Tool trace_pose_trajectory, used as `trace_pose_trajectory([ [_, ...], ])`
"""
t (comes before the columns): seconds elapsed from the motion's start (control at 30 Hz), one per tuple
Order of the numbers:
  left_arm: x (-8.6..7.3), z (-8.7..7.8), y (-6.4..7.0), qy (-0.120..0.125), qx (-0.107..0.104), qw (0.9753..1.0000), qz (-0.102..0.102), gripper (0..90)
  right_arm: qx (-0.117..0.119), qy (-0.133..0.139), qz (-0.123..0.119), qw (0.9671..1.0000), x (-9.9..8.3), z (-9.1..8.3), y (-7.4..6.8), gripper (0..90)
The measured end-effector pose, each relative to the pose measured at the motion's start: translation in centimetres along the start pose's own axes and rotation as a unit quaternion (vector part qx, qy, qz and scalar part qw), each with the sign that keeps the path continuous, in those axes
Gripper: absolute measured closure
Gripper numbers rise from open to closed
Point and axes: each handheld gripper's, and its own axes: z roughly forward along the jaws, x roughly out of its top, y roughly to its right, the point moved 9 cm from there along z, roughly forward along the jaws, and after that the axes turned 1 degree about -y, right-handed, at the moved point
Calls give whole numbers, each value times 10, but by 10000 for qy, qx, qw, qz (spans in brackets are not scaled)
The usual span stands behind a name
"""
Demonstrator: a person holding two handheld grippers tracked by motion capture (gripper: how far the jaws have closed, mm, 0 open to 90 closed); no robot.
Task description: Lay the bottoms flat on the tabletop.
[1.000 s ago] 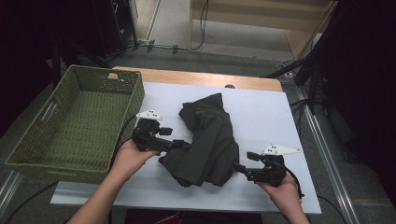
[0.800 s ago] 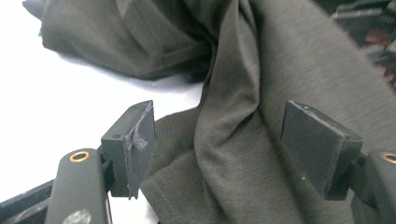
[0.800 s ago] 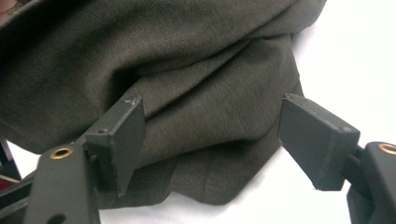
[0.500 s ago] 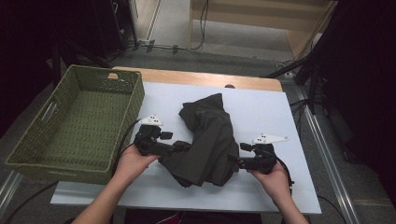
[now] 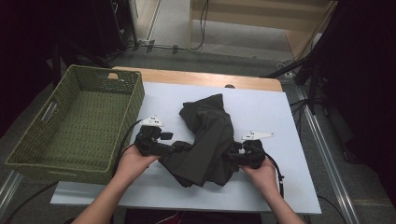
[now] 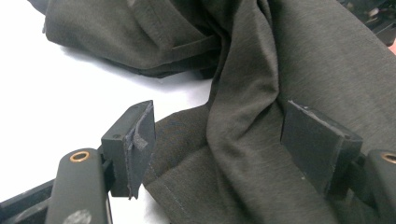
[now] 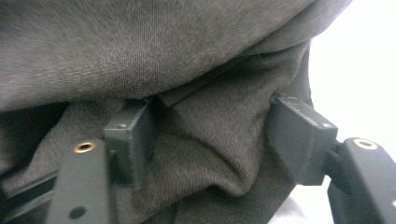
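A crumpled dark olive-grey garment lies on the white table sheet. My left gripper is at its left edge and my right gripper at its lower right edge. In the left gripper view the garment lies between wide-apart jaws of the left gripper, a hemmed edge near the left pad. In the right gripper view a fold of the garment bulges between the spread jaws of the right gripper. Both grippers are open around fabric.
A green woven basket stands at the left of the table, close to the left hand. The wooden table edge runs along the back. Cables trail from both grippers toward the front edge.
Both grippers have moved inward onto the garment; the right one travelled left and up from the bare sheet until its jaws straddle the cloth's edge.
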Motion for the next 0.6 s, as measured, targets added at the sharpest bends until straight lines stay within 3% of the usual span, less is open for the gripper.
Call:
trace_pose_trajectory([
  [0.07,-1,1,0,-15,5,10000,-6,275,-34,-115,-37,9999,-4,6,1,399],
  [0.17,0,1,1,-12,16,10000,24,275,105,-169,39,9998,-5,11,0,511],
  [0.27,0,2,0,14,-3,10000,11,275,-5,-449,-173,9988,-4,7,2,752],
  [0.3,0,2,0,8,-11,10000,2,275,-98,-548,-246,9981,-4,3,3,783],
  [0.43,-1,2,-1,-8,8,10000,-1,275,-355,-570,-328,9972,4,-15,11,823],
  [0.6,-2,1,-4,-1,37,10000,-28,275,-487,-456,-104,9977,8,-37,28,826],
])
